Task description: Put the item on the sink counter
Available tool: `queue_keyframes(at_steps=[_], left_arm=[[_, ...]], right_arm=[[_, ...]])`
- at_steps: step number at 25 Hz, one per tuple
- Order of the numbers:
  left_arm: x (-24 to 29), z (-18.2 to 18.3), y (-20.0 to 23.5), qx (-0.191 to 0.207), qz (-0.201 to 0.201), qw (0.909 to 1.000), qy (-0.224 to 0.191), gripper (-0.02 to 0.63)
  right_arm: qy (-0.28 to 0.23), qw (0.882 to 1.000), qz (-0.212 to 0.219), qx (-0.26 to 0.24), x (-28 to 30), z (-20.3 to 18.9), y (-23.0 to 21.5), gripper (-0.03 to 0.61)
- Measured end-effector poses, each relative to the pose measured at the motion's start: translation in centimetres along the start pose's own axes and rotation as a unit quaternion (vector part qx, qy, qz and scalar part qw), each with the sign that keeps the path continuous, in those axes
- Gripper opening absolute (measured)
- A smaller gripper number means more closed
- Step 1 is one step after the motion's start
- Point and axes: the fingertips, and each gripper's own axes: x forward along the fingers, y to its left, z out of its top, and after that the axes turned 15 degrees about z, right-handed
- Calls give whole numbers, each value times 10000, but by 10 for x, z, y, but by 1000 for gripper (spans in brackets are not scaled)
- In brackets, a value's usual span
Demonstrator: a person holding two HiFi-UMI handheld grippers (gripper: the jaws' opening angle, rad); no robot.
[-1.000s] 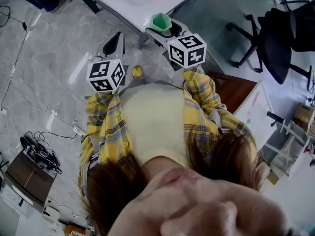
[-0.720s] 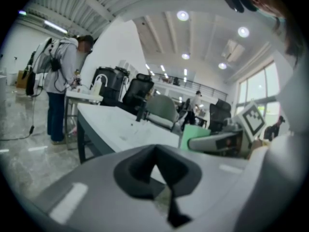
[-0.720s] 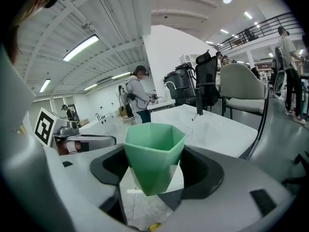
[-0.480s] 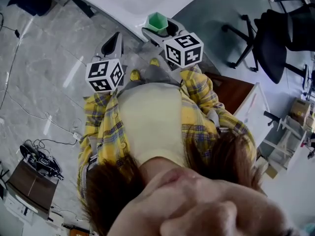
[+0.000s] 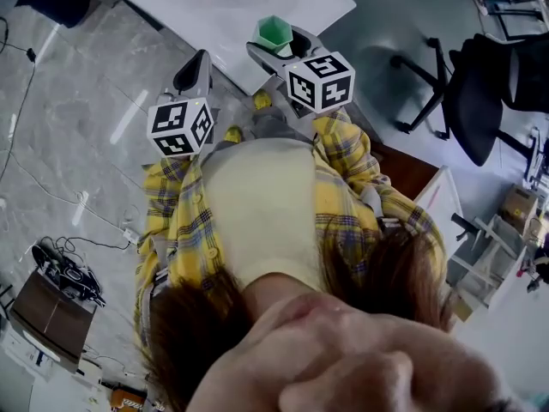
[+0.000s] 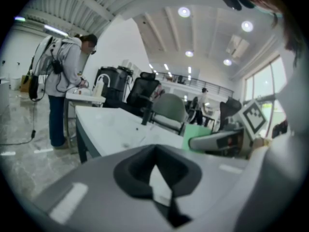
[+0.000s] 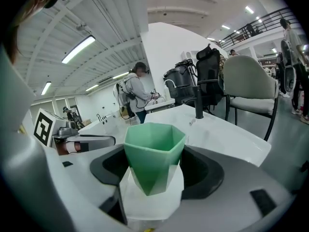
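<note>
Head view: across the upper middle, a white sink counter [image 5: 232, 11]; at its lower edge, a green faceted plastic cup [image 5: 274, 33], clamped in the right gripper [image 5: 279, 45] just above that gripper's marker cube; left of it, the left gripper [image 5: 198, 60], jaws pointing up the frame toward the counter's edge, well apart from the cup; filling the lower half, a yellow plaid shirt [image 5: 176, 230]; at upper right, a black office chair [image 5: 480, 75] on grey floor.

Left gripper view: jaws of the left gripper [image 6: 158, 173] drawn together at centre bottom, gripping nothing; beyond them the white sink counter [image 6: 111, 124] stretching toward the left; at mid right, the right gripper [image 6: 219, 140] with the green cup [image 6: 194, 131] showing behind it; at upper left, a person in a grey hooded top [image 6: 65, 66] bent over a table.

Right gripper view: at centre, the green cup [image 7: 154, 153], upright, white at its base, pinched between the jaws of the right gripper [image 7: 153, 180]; behind it the white sink counter [image 7: 227, 134]; at mid left, the left gripper [image 7: 84, 140], beside a marker cube.
</note>
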Motion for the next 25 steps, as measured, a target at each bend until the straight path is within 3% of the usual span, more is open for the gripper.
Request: queue_keyframes(at_steps=[10,25], left_arm=[[46,17,-10,-67,279,9996,-15,-5],[94,26,-16,-145,582,9981,106,-5]], right_arm=[[-1,10000,9,38,1,21,-64,327],[-11,9995,-309,-6,3,44,-156,327]])
